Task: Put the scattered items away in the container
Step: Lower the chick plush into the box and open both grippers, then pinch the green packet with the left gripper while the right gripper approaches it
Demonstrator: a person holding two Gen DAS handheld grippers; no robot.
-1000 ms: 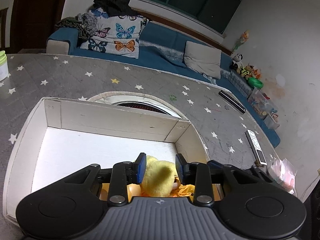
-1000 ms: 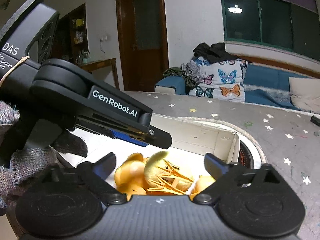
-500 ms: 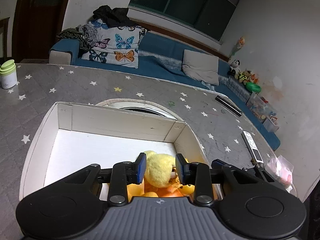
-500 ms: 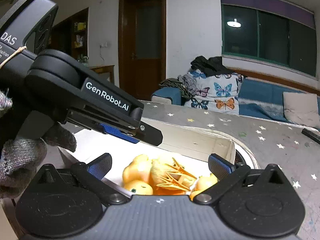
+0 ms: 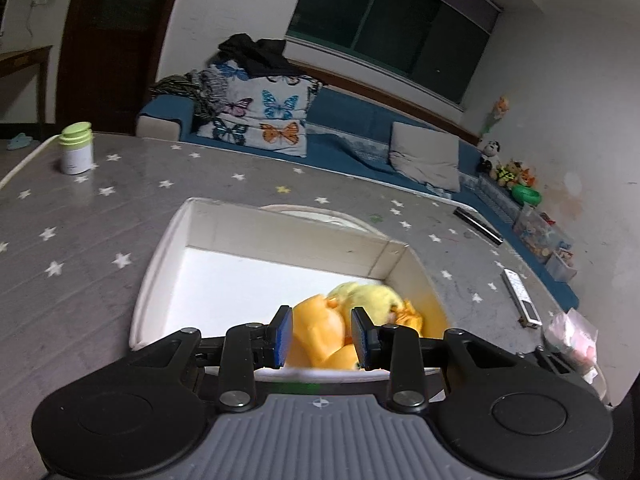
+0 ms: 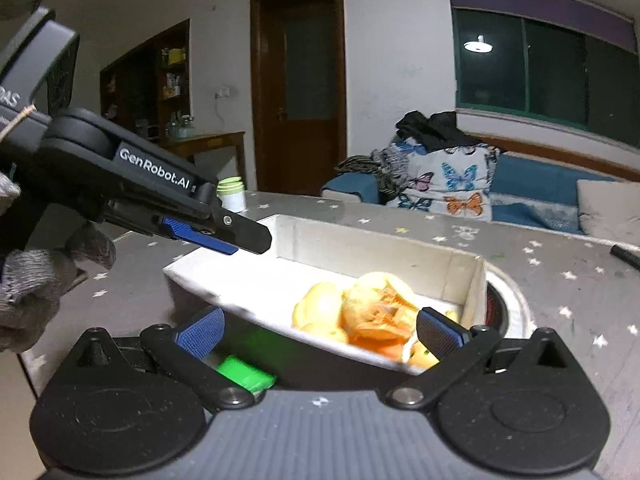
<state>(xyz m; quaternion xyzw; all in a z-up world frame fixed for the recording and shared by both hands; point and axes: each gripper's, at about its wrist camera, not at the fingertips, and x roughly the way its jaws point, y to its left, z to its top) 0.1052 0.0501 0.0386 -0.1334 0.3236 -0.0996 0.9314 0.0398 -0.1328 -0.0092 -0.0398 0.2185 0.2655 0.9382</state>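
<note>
Several yellow and orange plush toys [image 5: 352, 320] already lie heaped in the right end of the white cardboard box [image 5: 280, 240], which sits on the grey star-patterned table [image 5: 80, 240]; the rest of the box floor is bare. My left gripper [image 5: 320, 334] hangs above the near rim with its blue pads parted. I can see the toys through the gap, but the right-wrist view shows those fingers well clear of the pile, so nothing is pinched. My right gripper [image 6: 320, 330] has its jaws spread wide and empty, low at the near wall of the box. I judge both are held open because their loads are already dropped. A small green object [image 6: 246, 374] lies on the table just outside the box, directly under my right gripper; I take it to be the next thing to collect, though motion blur hides what it is. A green-lidded jar [image 5: 76, 148] and a remote control [image 5: 520, 296] stand well apart on the table.
</note>
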